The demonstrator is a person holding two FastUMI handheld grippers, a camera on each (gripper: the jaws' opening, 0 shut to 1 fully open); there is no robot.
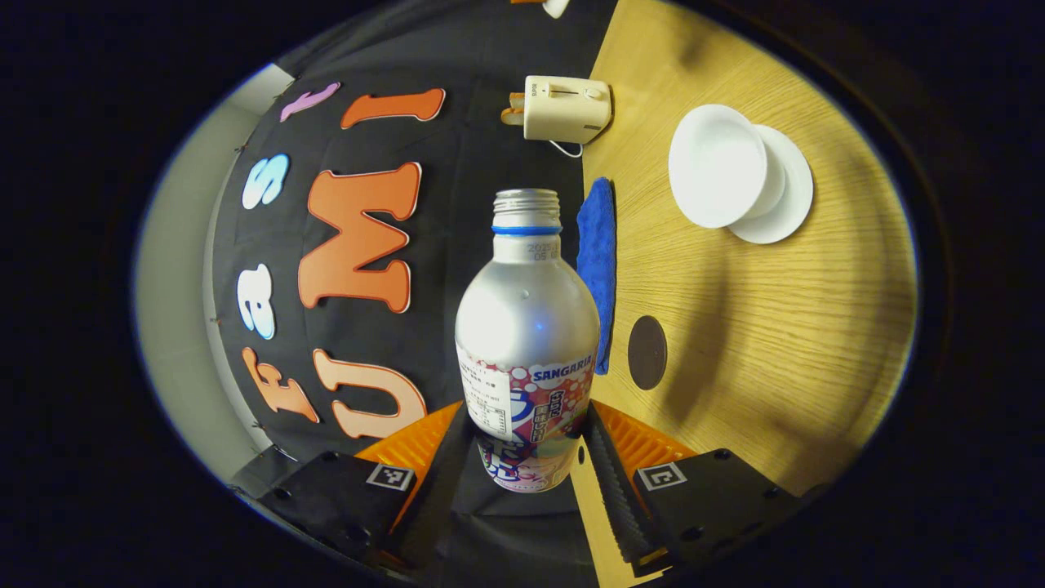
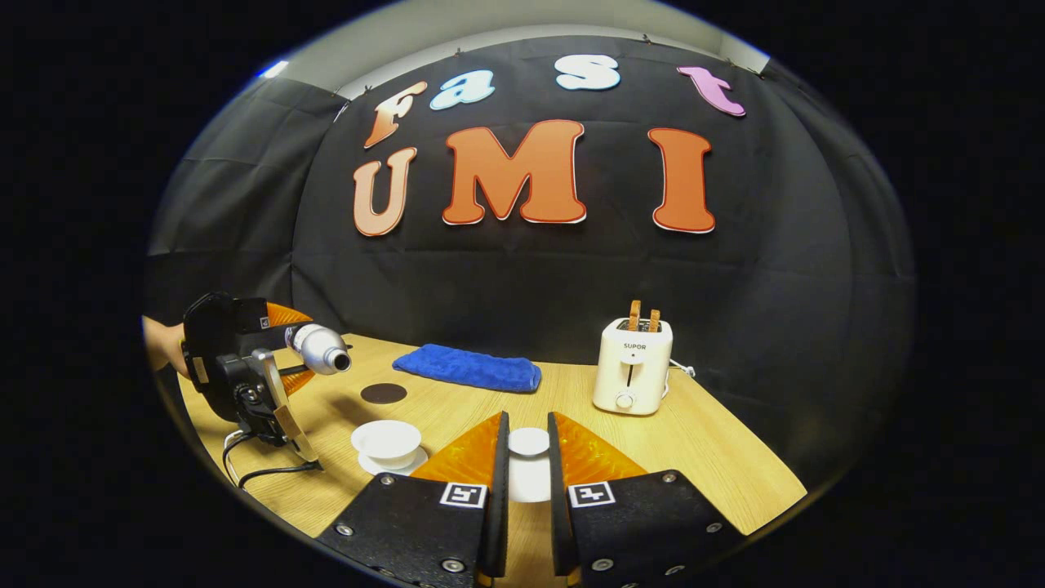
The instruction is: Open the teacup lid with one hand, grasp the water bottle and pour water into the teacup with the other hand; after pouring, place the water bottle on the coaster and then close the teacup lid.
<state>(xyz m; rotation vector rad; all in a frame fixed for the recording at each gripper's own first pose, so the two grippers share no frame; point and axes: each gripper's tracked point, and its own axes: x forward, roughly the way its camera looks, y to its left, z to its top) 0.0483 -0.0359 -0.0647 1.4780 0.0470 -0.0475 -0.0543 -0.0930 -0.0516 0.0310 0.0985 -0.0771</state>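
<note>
Above the wooden table (image 1: 775, 327), the left hand-held gripper (image 1: 529, 445) pinches the tilted water bottle (image 1: 526, 327).

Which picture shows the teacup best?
The left gripper view: the teacup is large and unblocked on its saucer, seen from above with its lid off. In the right gripper view, the teacup appears smaller, low by the left gripper.

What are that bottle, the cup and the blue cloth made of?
The bottle looks like brushed aluminium: matte silvery sheen, threaded metal neck, printed wrap lower down. The teacup and its saucer look like glazed white ceramic, smooth and evenly bright, though plastic is possible. The blue cloth looks like fluffy microfibre or terry, with a nubbly pile.
</note>
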